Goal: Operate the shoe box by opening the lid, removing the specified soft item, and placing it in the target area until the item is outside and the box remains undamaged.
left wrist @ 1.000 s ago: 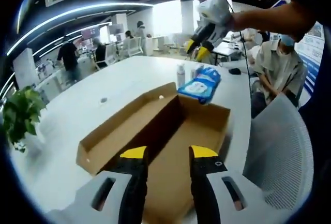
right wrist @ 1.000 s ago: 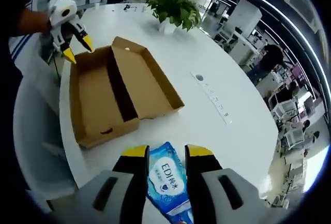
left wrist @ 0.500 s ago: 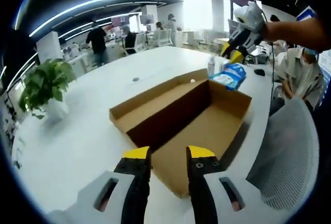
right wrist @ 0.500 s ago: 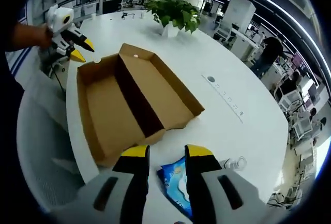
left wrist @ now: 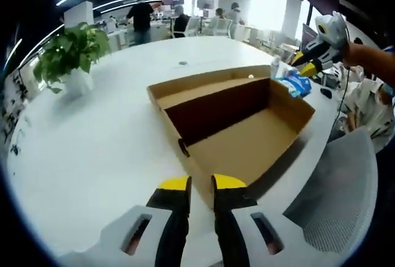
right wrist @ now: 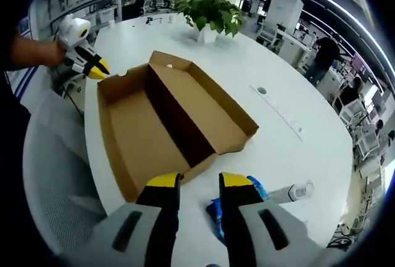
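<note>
Landmark: the open box (left wrist: 237,125) on the white table (left wrist: 92,143), lid folded flat beside the tray.

Left gripper view, left to right:
- Plant (left wrist: 69,48) in a white pot, well left of the box, toward the far side of the table.
- Left gripper (left wrist: 199,184) at the box's near corner, above the table edge. Jaws nearly together, a narrow gap between the yellow tips, nothing in them.
- Box interior bare cardboard, with a dark dividing wall between lid and tray.
- Blue wipes pack (left wrist: 297,84) on the table just past the box's far right corner, outside the box. A small bottle (left wrist: 275,66) stands beside it.
- Right gripper (left wrist: 308,62) held above the pack; cannot tell how wide it is.
- Mesh chair (left wrist: 336,199) right of the box.

Right gripper view, left to right:
- Left gripper (right wrist: 97,68) at the box's (right wrist: 166,122) far left corner.
- Right gripper (right wrist: 199,180) at the box's near end, jaws slightly apart, empty.
- Pack (right wrist: 237,208) lies on the table below the right jaw, partly hidden by it, just beside the box.
- Bottle (right wrist: 291,192) lies on its side right of the pack.
</note>
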The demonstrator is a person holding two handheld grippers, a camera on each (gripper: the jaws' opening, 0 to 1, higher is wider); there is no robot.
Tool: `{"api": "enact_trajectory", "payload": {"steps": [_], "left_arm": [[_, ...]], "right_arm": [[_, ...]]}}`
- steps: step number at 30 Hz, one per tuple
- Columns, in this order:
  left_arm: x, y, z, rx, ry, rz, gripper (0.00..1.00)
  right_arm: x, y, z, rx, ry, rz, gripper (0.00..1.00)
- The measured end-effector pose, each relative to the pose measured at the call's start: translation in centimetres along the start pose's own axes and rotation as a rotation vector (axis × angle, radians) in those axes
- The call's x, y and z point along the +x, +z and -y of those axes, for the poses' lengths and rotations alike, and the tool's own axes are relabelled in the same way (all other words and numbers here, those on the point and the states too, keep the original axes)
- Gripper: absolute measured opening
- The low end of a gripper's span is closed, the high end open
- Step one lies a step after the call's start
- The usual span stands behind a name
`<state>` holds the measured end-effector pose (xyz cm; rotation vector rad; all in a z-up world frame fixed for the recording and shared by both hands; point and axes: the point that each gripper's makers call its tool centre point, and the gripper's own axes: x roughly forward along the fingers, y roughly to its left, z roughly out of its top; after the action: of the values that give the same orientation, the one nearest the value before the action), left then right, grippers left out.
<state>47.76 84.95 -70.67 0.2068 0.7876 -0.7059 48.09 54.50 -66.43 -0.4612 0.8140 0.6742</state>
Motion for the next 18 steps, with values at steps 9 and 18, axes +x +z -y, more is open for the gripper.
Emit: {"api": "enact_trajectory", "payload": {"steps": [9,18], "left_arm": [[0.5,-0.7,0.6,-0.076,0.025,-0.013,0.04],[0.6,-0.7,0.4,-0.116,0.072,-0.013,0.03]], "right_arm": [[0.4,-0.9,-0.3,0.026,0.013,-0.008,0.21],[0.7,-1.4,0.2,0.037,0.011,-0.015,0.21]]}}
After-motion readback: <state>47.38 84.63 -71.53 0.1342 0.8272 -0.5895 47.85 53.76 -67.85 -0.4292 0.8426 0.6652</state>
